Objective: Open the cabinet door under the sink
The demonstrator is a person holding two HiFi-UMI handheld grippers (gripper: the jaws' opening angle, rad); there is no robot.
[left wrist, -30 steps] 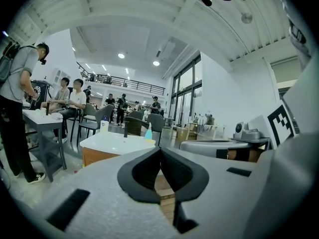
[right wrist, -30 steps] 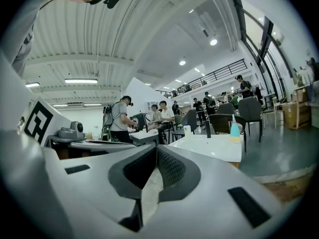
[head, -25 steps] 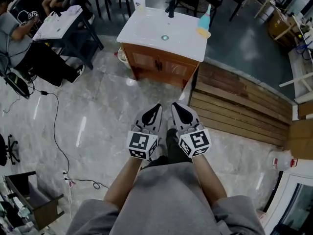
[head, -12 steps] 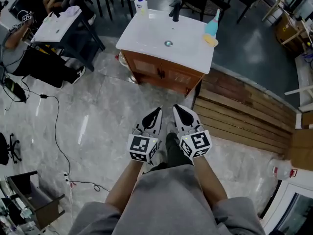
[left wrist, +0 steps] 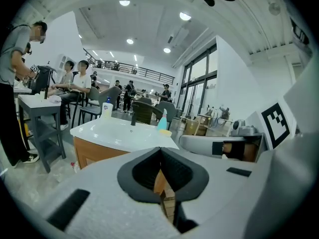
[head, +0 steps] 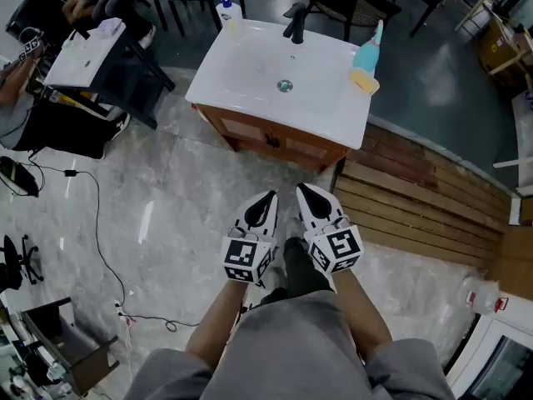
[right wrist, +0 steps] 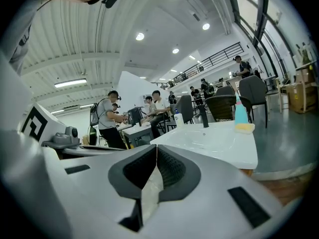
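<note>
Sink top (head: 250, 73): glossy white, smooth. Cabinet (head: 250, 132) under it: reddish-brown wood, slight sheen. Floor (head: 166, 198): polished grey stone-look tile, reflective. Plank platform (head: 416, 198): bare matt wood. Faucet (head: 293, 22): matt black.

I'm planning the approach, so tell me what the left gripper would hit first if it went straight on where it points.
Probably the front of the wooden cabinet under the sink. The left gripper has only open floor before it, though depth is hard to judge.
</note>
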